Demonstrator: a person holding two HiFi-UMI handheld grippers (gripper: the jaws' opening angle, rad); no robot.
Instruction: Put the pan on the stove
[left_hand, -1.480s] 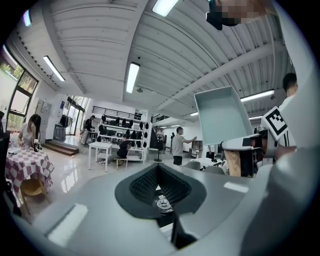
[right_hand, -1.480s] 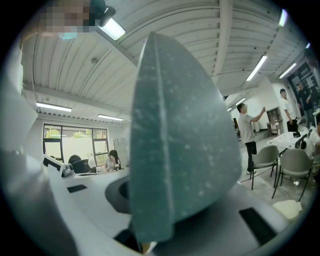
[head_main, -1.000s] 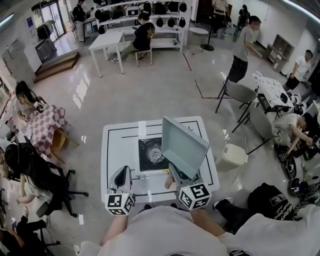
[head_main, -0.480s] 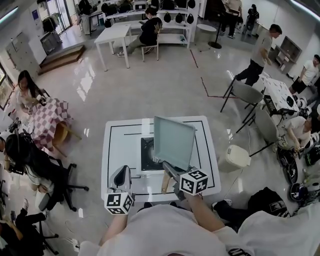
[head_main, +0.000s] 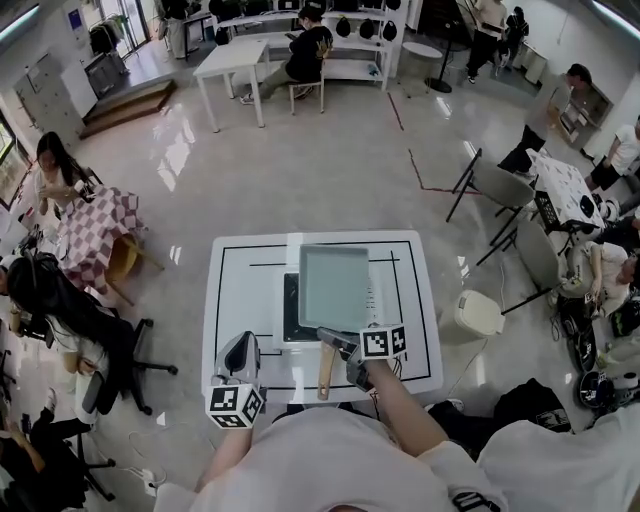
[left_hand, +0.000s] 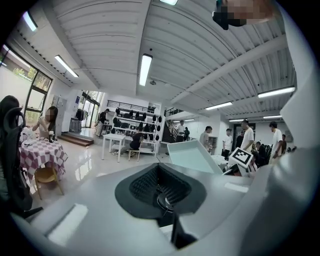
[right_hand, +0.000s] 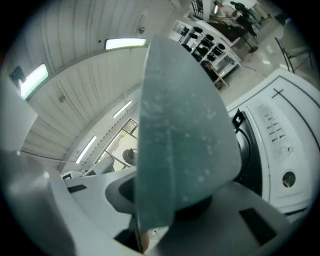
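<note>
A square grey-green pan (head_main: 335, 287) with a wooden handle (head_main: 325, 371) lies level over the black stove (head_main: 290, 303) set in the white table (head_main: 230, 290). My right gripper (head_main: 337, 345) is shut on the handle near the pan's body. In the right gripper view the pan's underside (right_hand: 180, 130) fills the middle, with the stove (right_hand: 246, 146) behind it. My left gripper (head_main: 241, 352) rests at the table's front left, fingertips together, nothing in it. From the left gripper view the pan (left_hand: 192, 156) shows ahead to the right.
The stove's control panel with a knob (right_hand: 288, 178) lies to the right of the burner. A white bin (head_main: 470, 312) and folding chairs (head_main: 500, 185) stand right of the table. People sit around, one on an office chair (head_main: 110, 350) at the left.
The pan has swung down from a steep tilt to level and shifted left over the stove. My right gripper moved left with it. The left gripper stayed put.
</note>
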